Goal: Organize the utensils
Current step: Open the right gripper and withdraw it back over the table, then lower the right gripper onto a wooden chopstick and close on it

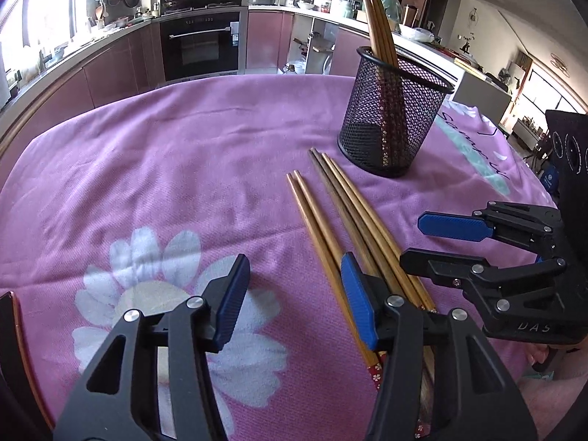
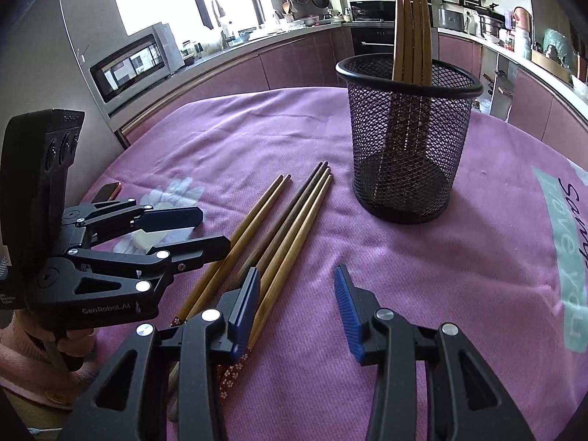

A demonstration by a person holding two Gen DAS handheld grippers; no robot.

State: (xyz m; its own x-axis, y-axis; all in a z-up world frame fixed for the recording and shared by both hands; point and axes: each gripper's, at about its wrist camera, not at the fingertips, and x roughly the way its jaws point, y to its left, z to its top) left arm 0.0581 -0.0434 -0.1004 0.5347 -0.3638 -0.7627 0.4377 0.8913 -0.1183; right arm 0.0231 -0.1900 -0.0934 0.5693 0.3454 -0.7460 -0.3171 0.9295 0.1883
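Note:
Several wooden chopsticks lie side by side on the pink tablecloth, tips toward a black mesh holder. Several more chopsticks stand upright in the holder. My left gripper hangs open just left of the lying chopsticks, with only cloth between its pads; its right finger overlaps them. My right gripper is open to their right, its left finger over their patterned handle ends. Neither holds anything.
A phone lies on the cloth at the far left. A hand in a pink sleeve holds the left gripper. Beyond the table's far edge run kitchen counters, an oven and a microwave.

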